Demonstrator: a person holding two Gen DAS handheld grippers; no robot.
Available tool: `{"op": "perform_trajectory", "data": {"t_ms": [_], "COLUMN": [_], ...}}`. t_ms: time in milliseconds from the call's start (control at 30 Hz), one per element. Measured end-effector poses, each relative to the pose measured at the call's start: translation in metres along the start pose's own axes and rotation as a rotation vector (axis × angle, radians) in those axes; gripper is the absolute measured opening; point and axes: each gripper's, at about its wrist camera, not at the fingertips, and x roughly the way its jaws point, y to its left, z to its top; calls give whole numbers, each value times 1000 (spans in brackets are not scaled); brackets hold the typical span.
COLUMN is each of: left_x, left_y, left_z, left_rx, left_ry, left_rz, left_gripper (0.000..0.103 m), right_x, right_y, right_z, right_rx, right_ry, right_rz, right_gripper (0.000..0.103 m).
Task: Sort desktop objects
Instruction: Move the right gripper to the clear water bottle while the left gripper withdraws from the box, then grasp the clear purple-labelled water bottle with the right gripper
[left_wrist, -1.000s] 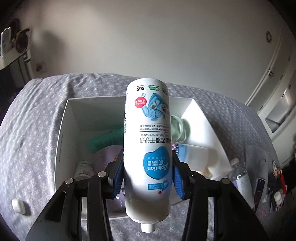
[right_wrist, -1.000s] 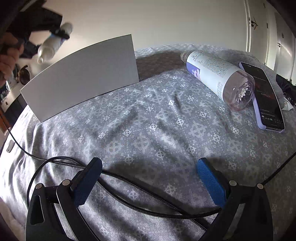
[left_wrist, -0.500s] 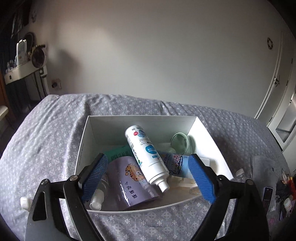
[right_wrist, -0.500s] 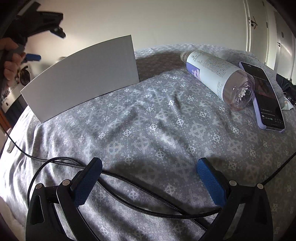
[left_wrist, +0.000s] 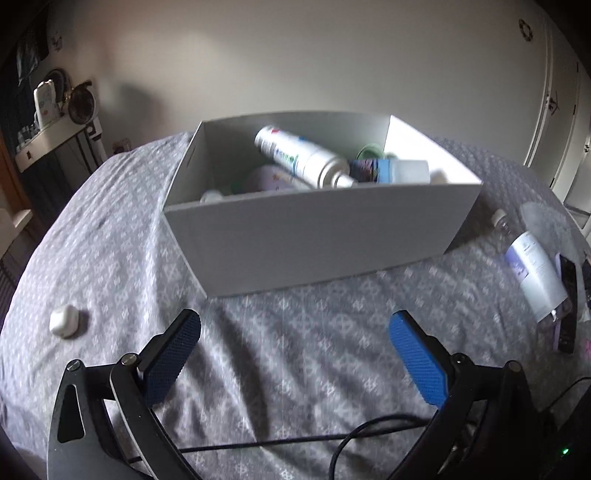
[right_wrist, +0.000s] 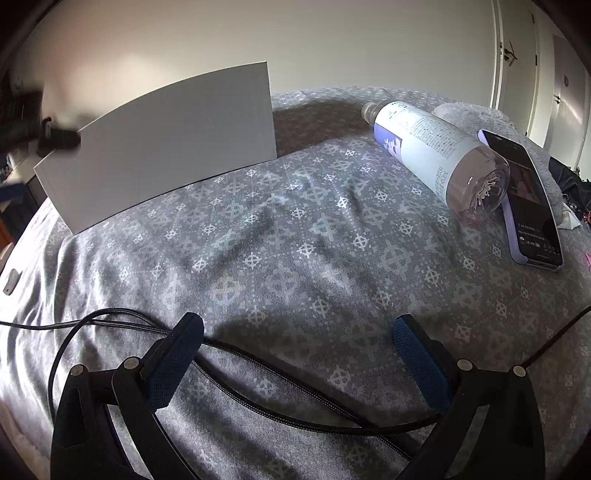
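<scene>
A white box (left_wrist: 321, 236) stands on the grey patterned bedspread and holds several items, with a white spray bottle (left_wrist: 303, 158) lying on top. My left gripper (left_wrist: 295, 321) hovers low in front of the box's near wall. Its jaws are opening and nothing is between them. My right gripper (right_wrist: 298, 325) rests open and empty over the bedspread, to the right of the box (right_wrist: 166, 140). A clear bottle (right_wrist: 436, 155) with a white label lies on its side at the right, also in the left wrist view (left_wrist: 535, 273).
A phone (right_wrist: 524, 195) in a lilac case lies beside the clear bottle. A small white case (left_wrist: 64, 321) sits on the cover left of the box. Black cables (right_wrist: 258, 369) run under my right gripper. A shelf (left_wrist: 44, 136) is by the far left wall.
My left gripper let go of the white spray bottle, which now lies in the box. The gripper then drew back and down, in front of the box. The right gripper stayed put.
</scene>
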Motion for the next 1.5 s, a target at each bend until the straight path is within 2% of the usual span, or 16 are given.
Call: {"op": "perform_trajectory", "data": {"t_ms": [133,267,367,533,600,700,833,1067,1367,1433,1467,1500], "left_x": [18,37,37,37,37,37,35,35,35,35,35,35], "left_y": [7,18,25,15,16,16,14,13,15,15,15,15], "left_z": [-30,-57,-66,-69,-69,-70,-74,-77,-76,-76,-76,-76], "left_rx": [9,3,-36,-21,-26,-26,-24,-21,-21,-21,-21,-21], "left_ry": [55,113,76,49,50,47,42,39,38,38,38,38], "left_rz": [27,42,14,56,50,53,54,56,59,59,59,59], "left_gripper": [102,102,103,103,103,103,103,103,103,103,103,103], "right_x": [1,0,0,-14,-15,-5,30,94,105,104,103,100], "right_y": [-1,-10,-17,-21,-19,-13,-16,-34,-47,-50,-51,-51], "right_z": [0,2,16,51,68,98,131,140,131,131,131,132], "right_rx": [-32,21,15,-71,-145,-286,-373,-398,-406,-380,-370,-355], "right_ry": [27,46,81,-61,-105,-148,-56,156,164,171,185,195], "right_rz": [26,44,82,-29,-79,-199,-321,-400,-379,-350,-335,-323], "right_gripper": [103,103,103,103,103,103,103,103,103,99,86,68]}}
